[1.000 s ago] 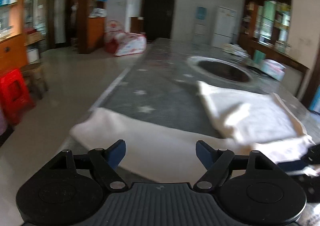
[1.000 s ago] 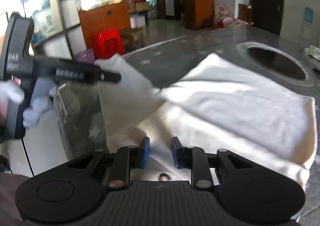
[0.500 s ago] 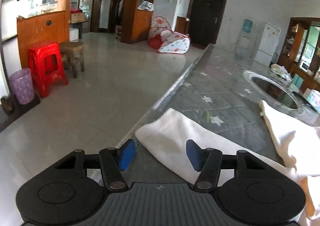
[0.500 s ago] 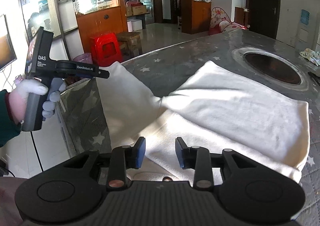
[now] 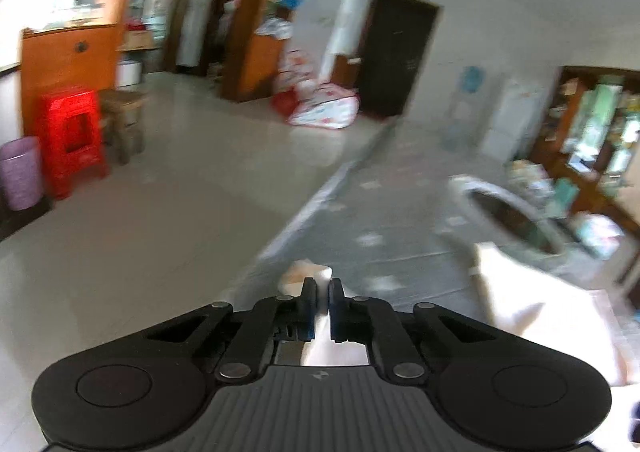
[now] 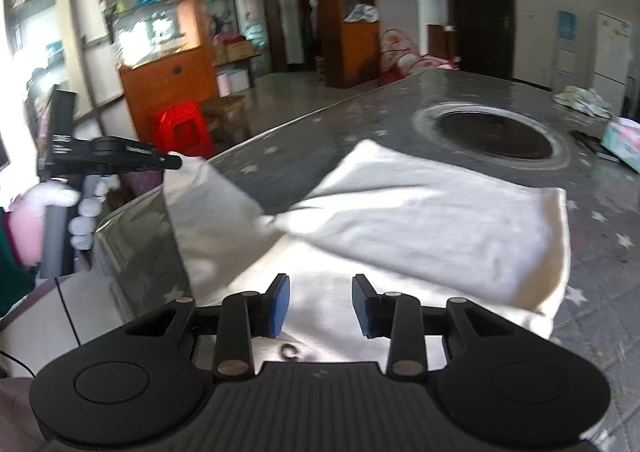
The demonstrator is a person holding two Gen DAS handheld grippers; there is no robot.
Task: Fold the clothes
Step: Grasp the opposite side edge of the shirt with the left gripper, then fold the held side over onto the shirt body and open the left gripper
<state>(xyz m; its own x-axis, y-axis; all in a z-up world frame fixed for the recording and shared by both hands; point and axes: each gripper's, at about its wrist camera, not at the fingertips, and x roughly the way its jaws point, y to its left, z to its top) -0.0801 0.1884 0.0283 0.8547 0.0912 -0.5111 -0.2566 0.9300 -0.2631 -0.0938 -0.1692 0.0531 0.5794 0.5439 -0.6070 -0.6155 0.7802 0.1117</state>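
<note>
White garment [image 5: 532, 316] spread on the star-patterned table [image 5: 400, 248], one corner pinched between the just-closed jaws of the left gripper [image 5: 322, 288]. From the right wrist: same garment [image 6: 420, 219], partly folded; right gripper [image 6: 321, 296] parted above it, pressing nothing. Pink bin [image 5: 20, 171] contents unclear.

Bare tabletop [image 6: 608, 236] right of garment [image 6: 420, 219]; recessed ring [image 6: 494, 129] beyond.

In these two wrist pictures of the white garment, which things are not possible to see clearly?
- Left wrist view: motion blur smears the white garment and the table.
- Left gripper: its own black body hides the cloth below the jaws.
- Right wrist view: the right gripper body covers the garment's near edge; the small ring there is too small to identify.
</note>
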